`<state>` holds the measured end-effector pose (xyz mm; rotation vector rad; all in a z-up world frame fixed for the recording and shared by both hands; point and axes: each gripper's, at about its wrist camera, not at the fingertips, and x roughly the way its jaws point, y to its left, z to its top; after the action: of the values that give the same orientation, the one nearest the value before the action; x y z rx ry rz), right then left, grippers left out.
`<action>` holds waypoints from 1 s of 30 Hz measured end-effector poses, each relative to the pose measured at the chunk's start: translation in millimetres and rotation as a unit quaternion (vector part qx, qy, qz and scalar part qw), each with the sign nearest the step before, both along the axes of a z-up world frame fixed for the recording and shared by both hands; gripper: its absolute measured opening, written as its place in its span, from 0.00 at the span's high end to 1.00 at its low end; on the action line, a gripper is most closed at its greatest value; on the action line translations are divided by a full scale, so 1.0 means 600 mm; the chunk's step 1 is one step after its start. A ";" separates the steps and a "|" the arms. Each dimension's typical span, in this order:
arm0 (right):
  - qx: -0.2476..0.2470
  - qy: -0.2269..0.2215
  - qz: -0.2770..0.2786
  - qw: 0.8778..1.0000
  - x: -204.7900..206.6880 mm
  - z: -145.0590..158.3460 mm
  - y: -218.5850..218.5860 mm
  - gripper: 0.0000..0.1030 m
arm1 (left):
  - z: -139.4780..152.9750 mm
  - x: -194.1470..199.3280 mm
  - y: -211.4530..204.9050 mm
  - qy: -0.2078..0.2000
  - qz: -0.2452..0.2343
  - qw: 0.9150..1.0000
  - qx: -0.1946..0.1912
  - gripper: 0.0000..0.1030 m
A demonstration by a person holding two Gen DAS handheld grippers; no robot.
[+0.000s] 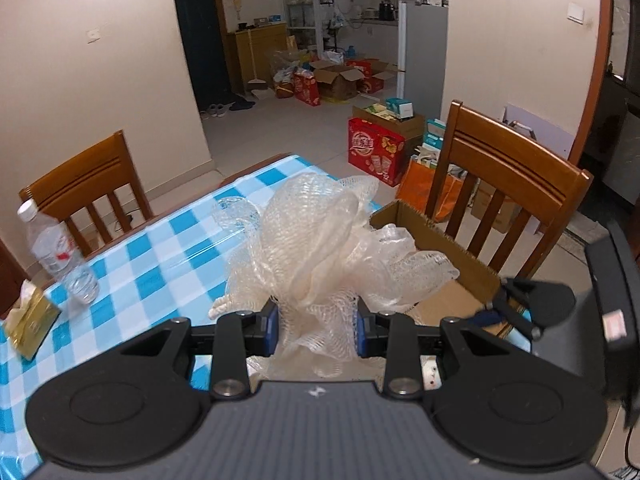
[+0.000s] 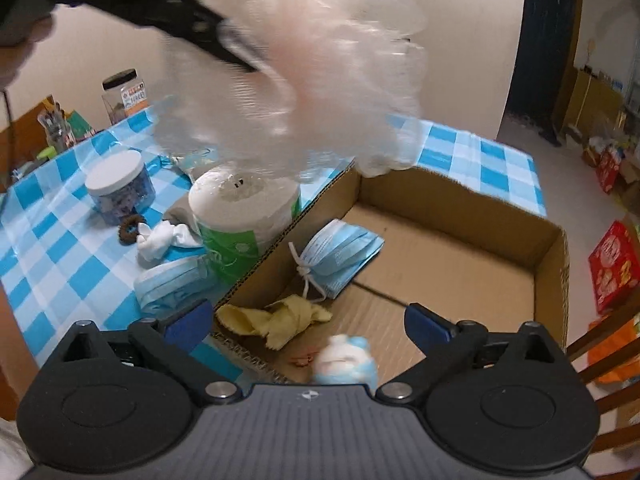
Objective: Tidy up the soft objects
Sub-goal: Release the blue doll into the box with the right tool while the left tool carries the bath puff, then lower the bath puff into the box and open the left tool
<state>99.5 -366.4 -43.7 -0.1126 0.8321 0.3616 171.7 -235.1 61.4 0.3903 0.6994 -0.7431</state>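
left gripper (image 1: 316,330): I've clamped the mesh bath pouf (image 1: 320,240) (blurred from the right) | right gripper (image 2: 308,326): fingers spread wide, empty, above cardboard box (image 2: 460,204)

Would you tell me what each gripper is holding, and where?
Left gripper pinches the bath sponge at its lower gathered part; right gripper holds nothing.

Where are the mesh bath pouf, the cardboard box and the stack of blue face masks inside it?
mesh bath pouf (image 1: 320,240), left wrist view, middle of the bunched netting.
cardboard box (image 2: 460,196), right wrist view, inner face of the far wall.
stack of blue face masks (image 2: 340,256), right wrist view, top mask's pleated centre.
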 end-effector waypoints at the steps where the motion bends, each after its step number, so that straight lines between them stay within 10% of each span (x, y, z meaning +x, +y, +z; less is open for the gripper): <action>1: 0.006 0.004 -0.004 1.000 -0.002 0.001 -0.003 0.00 | -0.001 0.002 -0.010 0.000 -0.005 1.000 0.000 0.68; 24: -0.003 -0.001 -0.132 0.991 -0.093 0.027 -0.061 0.00 | -0.116 0.061 -0.250 0.013 -0.086 0.996 0.025 0.67; 30: 0.004 0.006 -0.151 0.988 -0.100 0.023 -0.073 0.00 | -0.143 0.072 -0.265 -0.001 -0.067 0.998 0.020 0.26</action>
<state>39.8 -410.4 -29.7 0.0234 0.8462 0.0795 215.0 -394.0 -24.5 0.4771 0.6926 -0.8567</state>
